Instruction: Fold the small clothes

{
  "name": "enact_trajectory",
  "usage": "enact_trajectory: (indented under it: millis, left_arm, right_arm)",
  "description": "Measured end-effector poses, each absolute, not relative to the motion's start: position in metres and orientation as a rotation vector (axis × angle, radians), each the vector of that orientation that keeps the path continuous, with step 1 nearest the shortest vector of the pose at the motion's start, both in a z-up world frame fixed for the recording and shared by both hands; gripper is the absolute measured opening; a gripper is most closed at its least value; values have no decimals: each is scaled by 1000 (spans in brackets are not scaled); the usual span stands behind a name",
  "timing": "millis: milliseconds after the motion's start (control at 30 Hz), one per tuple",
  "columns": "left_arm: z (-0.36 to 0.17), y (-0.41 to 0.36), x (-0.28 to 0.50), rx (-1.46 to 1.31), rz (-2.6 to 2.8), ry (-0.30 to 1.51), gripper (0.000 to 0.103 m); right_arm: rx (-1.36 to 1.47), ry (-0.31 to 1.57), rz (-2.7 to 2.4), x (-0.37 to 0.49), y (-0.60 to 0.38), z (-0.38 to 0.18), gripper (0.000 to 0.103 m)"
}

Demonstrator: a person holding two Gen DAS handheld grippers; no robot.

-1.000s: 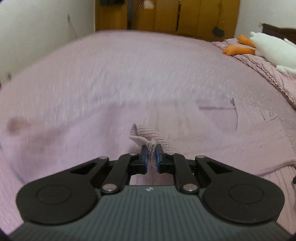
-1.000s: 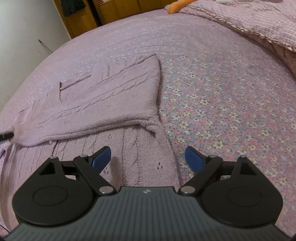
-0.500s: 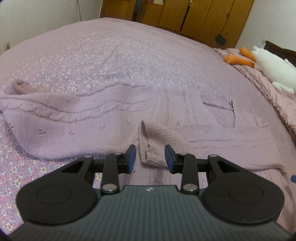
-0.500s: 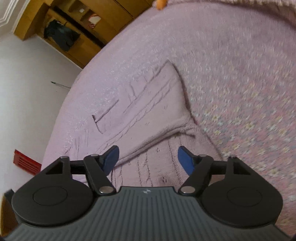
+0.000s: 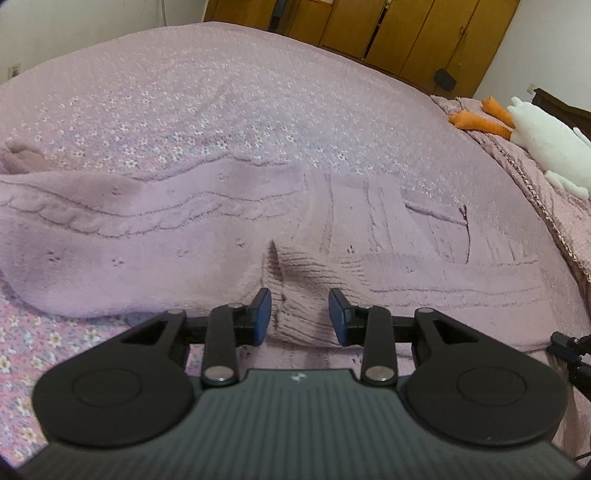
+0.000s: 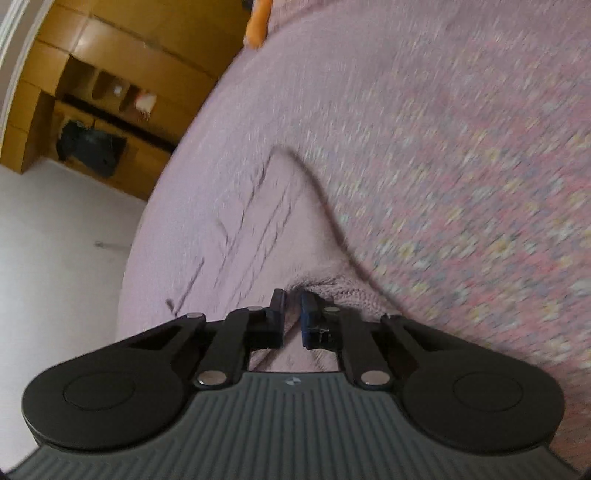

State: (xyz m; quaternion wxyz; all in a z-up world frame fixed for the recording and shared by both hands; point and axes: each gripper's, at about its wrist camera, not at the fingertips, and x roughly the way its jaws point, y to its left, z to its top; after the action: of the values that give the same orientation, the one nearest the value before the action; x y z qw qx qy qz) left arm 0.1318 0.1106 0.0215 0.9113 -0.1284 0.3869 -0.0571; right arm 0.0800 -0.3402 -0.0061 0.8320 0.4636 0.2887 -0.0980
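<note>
Pink knit sweater spread flat across the near part of the bed, over a floral sheet. One sleeve stretched toward the bed's left edge, cuff of the other folded back over the body.

Left gripper partly open, low over that ribbed cuff. Cuff lying between the blue pads, neither pad pressing on it; nothing gripped.

Right gripper rolled hard to one side, view blurred. Pads drawn together to a narrow slit, with a ridge of sweater edge pinched up between them. Rest of the garment running away from the fingers toward the bed's far edge.

White plush toy with orange feet on a pink blanket at the bed's right edge. Wooden wardrobe beyond the far edge.
</note>
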Motion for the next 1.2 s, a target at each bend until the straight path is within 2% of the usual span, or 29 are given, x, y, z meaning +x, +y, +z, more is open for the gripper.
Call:
enact_trajectory:
  millis: [100, 233, 333, 367, 400, 667, 833, 1100, 1200]
  left_arm:
    - [18, 104, 133, -244, -124, 805, 36]
    - [16, 95, 134, -192, -122, 803, 36]
    - [15, 96, 135, -198, -120, 797, 37]
    - [15, 98, 135, -210, -116, 796, 37]
    - [16, 100, 135, -224, -109, 793, 37]
    - [20, 104, 141, -181, -43, 786, 37]
    - [18, 100, 152, -184, -80, 792, 37]
    - [17, 106, 163, -255, -88, 799, 37]
    - [15, 104, 166, -251, -85, 805, 37]
  right_arm:
    - [895, 564, -320, 66, -353, 4, 0]
    - [856, 641, -218, 73, -365, 10, 2]
    - [726, 666, -176, 95, -358, 25, 29]
    - [701, 669, -159, 103, -358, 27, 47]
    - [675, 668, -140, 115, -358, 26, 58]
    - [478, 687, -166, 205, -344, 21, 60]
    - [382, 690, -158, 225, -333, 24, 60]
    - [642, 794, -92, 243, -343, 34, 60]
    - [620, 857, -170, 267, -335, 25, 60]
